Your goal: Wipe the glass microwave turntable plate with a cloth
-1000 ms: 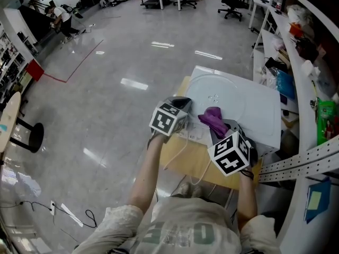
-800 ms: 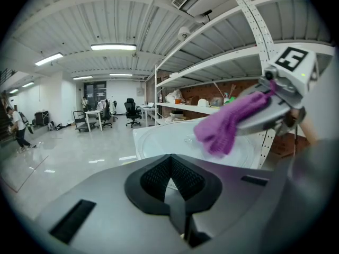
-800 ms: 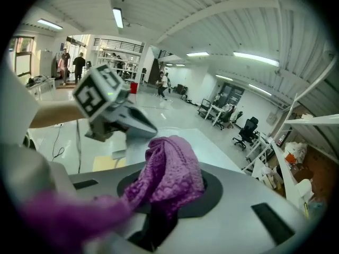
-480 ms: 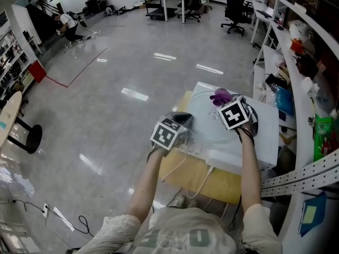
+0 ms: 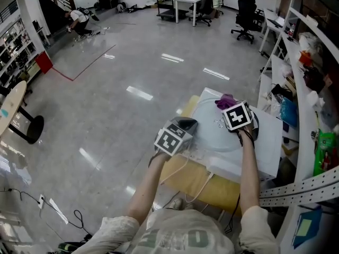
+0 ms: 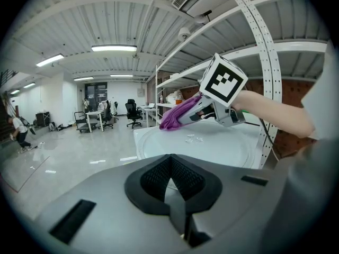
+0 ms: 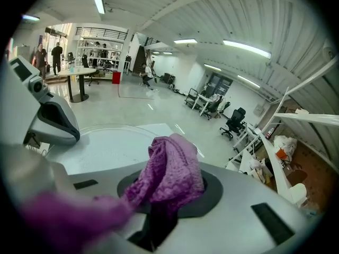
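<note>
Glass plate (image 5: 214, 137): we find it lying flat on the top of a white box (image 5: 267, 139), filling the left part of that top, with its rim near the top's left edge. Three small raised nubs mark its middle.

Purple cloth (image 5: 226, 100): bunched, at the plate's far rim, near the far edge of the box top. It sticks out forward from the right gripper (image 5: 231, 106), whose jaws are clamped on it. In the right gripper view we see it fill the gap between the jaws and fold upward above them.

Right gripper: held over the right, far part of the plate, nose toward the far edge of the box top. The cloth lies at its tip, between it and the glass.

Left gripper (image 5: 188, 125): at the plate's near left rim, at the left edge of the box top, well apart from the cloth. In its own view we see the jaws drawn together, with a pale sliver of the rim between them, so we take it to be pinching the plate.

Yellow table (image 5: 183, 169): carries the box.
</note>
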A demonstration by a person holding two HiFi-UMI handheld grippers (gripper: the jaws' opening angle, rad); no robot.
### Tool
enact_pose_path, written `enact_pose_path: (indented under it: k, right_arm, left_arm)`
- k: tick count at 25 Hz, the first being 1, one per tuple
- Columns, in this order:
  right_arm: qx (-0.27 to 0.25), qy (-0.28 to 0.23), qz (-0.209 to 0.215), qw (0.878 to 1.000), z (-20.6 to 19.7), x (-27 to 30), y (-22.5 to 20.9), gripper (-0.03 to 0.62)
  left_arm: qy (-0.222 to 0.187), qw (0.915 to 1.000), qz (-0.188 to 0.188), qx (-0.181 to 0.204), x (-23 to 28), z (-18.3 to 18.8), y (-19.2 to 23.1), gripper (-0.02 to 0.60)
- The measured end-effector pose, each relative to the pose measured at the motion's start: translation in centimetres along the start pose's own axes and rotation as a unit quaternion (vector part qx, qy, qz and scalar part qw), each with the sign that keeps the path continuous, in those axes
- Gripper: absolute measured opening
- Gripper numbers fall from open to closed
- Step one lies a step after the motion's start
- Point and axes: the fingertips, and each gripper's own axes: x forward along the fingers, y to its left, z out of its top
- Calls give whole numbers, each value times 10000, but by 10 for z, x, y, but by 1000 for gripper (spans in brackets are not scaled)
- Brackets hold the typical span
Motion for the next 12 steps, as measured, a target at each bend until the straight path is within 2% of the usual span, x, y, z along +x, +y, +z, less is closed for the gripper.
enact_pose_path:
  k: [5, 12]
  right_arm:
    - [-466, -302, 9, 9985, 5, -26, 16, 51]
    - [-529, -364, 193, 9978, -30, -79, 60, 51]
  left_arm:
    - [-11, 10000, 38, 28, 0, 0, 1, 2]
    - [10, 9999, 120, 19, -4, 1, 3, 2]
